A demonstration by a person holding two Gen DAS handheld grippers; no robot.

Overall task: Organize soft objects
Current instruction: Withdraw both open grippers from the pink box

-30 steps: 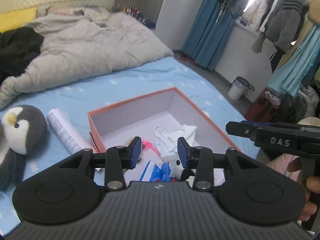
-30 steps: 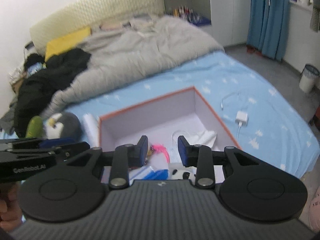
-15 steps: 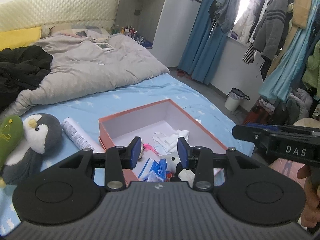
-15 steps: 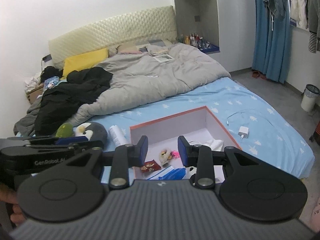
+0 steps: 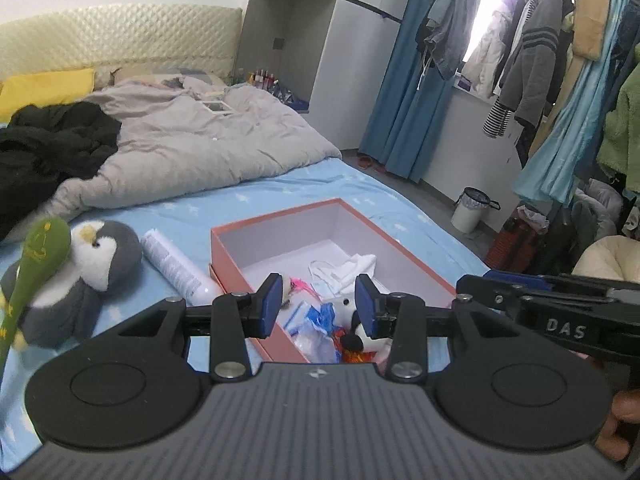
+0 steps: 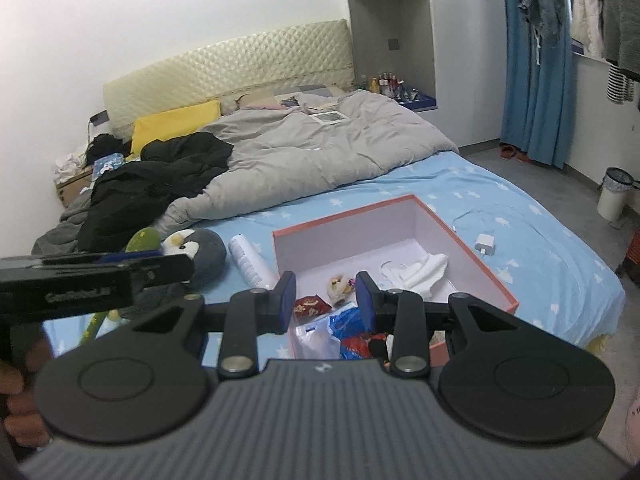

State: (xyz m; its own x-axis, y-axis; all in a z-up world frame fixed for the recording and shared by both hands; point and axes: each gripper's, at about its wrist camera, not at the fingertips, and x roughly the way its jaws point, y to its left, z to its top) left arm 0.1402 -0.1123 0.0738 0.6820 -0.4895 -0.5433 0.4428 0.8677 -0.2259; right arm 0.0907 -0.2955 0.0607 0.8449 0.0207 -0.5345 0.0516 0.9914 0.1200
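Observation:
An open orange box [image 5: 400,242] [image 6: 472,250] lies on the blue bed and holds a white cloth [image 5: 352,266] [image 6: 426,268], a small panda toy [image 5: 360,334], blue plastic bags [image 5: 316,320] [image 6: 344,324] and small trinkets. A grey penguin plush [image 5: 80,272] [image 6: 200,246] with a green plush [image 5: 36,256] [image 6: 142,239] lies left of the box, next to a white tube [image 5: 176,270] [image 6: 250,258]. My left gripper [image 5: 316,306] and right gripper [image 6: 326,300] are both open and empty, held above the box's near end.
A grey duvet [image 6: 320,152], black clothes [image 6: 160,172] and a yellow pillow [image 6: 176,124] cover the bed's far half. A white charger with cable [image 6: 486,242] lies right of the box. A bin [image 5: 472,208] and hanging clothes [image 5: 560,80] stand at the right.
Both grippers have pulled back and up from the box, so more of the bed and room shows. The penguin and green plush came into fuller view. Both jaws stayed open.

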